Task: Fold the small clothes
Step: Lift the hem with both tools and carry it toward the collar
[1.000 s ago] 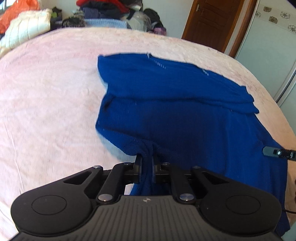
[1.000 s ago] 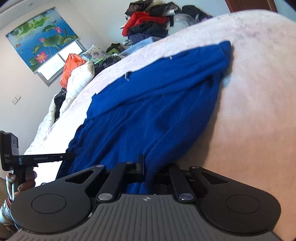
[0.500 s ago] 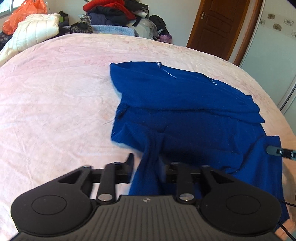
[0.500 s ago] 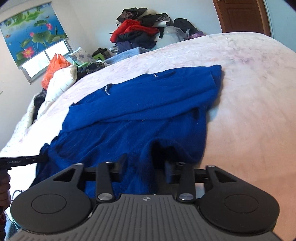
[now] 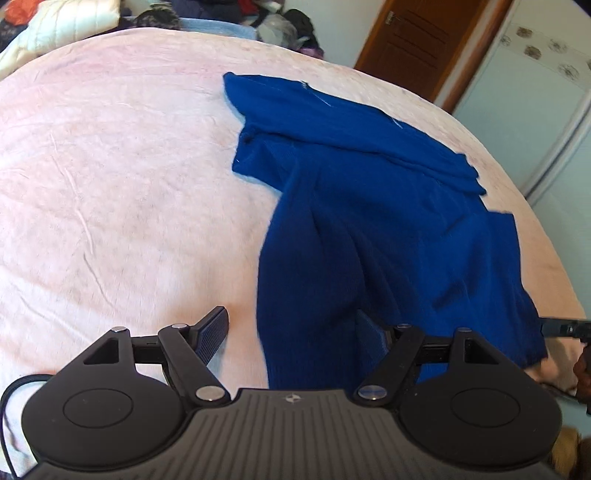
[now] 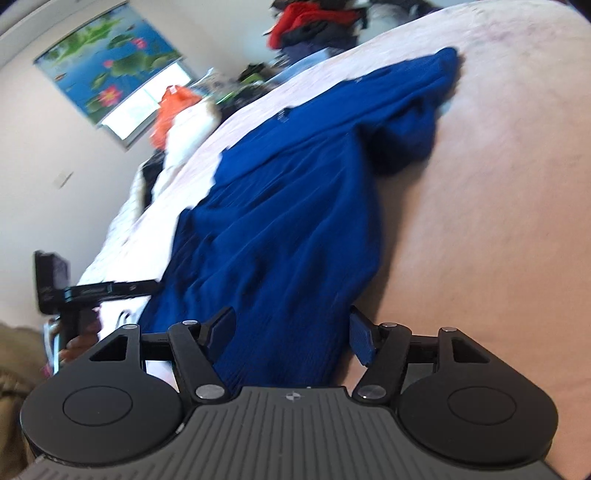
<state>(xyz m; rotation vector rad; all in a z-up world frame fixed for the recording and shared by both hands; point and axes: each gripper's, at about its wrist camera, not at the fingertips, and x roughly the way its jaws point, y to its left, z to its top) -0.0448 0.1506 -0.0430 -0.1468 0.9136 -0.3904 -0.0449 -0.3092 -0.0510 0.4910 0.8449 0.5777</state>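
Low in the left wrist view, the left gripper [image 5: 295, 332] has its fingers spread wide, and a fold of the blue sweater [image 5: 369, 206] runs between them and over the right-hand finger without being pinched. At the bottom of the right wrist view, the right gripper [image 6: 291, 332] is likewise wide apart, with the sweater's [image 6: 295, 221] near edge lying loose between the two fingers. The sweater is spread, rumpled and partly doubled over, across the pink bedspread [image 5: 110, 166], filling the centre and right of the left view and running from bottom centre toward the upper right of the right view. At the right edge of the left view, the tip of the other gripper shows beside the sweater's corner. Beyond the bed, a heap of clothes [image 5: 229, 14] sits along the top of the frame, and a brown door [image 5: 417, 48] stands at the upper right. A window blind printed with lotus flowers [image 6: 107, 66] hangs in the upper left of the right view.
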